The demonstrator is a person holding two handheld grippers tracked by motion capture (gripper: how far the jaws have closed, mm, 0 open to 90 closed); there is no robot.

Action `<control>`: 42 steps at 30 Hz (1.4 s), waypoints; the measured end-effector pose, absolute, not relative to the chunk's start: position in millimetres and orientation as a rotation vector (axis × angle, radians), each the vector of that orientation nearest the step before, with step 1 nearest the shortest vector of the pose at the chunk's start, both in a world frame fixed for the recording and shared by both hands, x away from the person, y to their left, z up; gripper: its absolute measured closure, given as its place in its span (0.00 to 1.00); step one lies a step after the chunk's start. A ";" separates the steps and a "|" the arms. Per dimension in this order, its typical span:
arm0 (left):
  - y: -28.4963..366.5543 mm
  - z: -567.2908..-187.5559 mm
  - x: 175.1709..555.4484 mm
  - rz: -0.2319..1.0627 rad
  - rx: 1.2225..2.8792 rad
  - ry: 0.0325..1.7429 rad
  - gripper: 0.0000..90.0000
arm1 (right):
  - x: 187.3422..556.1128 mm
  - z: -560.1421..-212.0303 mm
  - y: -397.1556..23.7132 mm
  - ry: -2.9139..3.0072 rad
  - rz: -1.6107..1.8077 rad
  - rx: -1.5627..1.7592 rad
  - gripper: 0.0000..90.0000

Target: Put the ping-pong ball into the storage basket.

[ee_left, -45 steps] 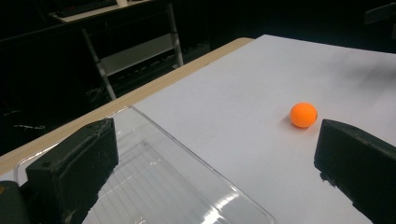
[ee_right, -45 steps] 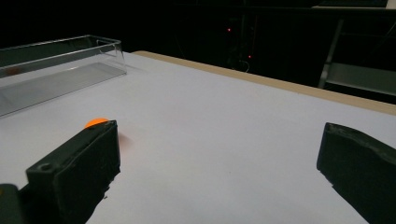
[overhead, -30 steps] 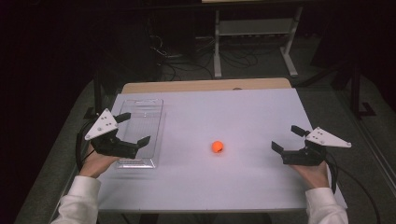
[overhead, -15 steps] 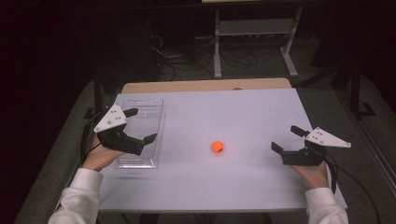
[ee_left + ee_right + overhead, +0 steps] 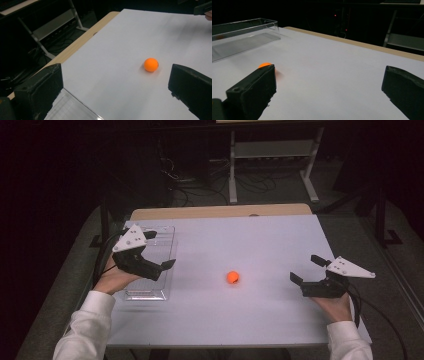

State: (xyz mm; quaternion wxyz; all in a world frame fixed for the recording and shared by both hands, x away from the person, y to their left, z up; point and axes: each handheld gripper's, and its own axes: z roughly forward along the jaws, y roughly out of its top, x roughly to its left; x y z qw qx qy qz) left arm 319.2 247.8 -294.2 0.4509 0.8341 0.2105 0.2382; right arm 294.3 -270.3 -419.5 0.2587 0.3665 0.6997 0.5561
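A small orange ball [image 5: 232,277] rests on the white table [image 5: 260,235], near its middle. My left gripper [image 5: 160,250] hovers open over the right side of a clear plastic tray [image 5: 145,296] and points toward the ball. In the left gripper view the ball [image 5: 151,64] lies ahead, right of centre, between the wide-apart jaws of the gripper [image 5: 116,80], with a corner of the tray [image 5: 72,110] below. My right gripper [image 5: 306,269] stands open at the table's right, facing the ball. In the right gripper view the ball [image 5: 264,65] peeks out behind the left jaw of the gripper [image 5: 329,80].
The tray [image 5: 244,37] looks empty. A wooden strip [image 5: 220,212] runs along the table's far edge. Beyond it, in the dark, stand a metal shelf frame [image 5: 272,155] and floor cables [image 5: 185,185]. The other gripper [image 5: 203,7] shows at the top right of the left gripper view.
My left gripper has moved right and forward over the tray, toward the ball. The right gripper and the ball have stayed put.
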 end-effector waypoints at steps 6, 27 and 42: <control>244.4 -294.7 329.2 0.567 2.101 0.526 0.00 | 294.4 -419.8 -270.2 1.898 1.507 0.995 0.00; 216.2 -287.8 345.3 0.536 2.180 0.455 0.00 | 294.6 -420.1 -270.4 1.897 1.505 0.996 0.00; 195.9 -287.0 355.4 0.517 2.225 0.421 0.00 | 294.8 -420.6 -270.4 1.901 1.499 0.994 0.00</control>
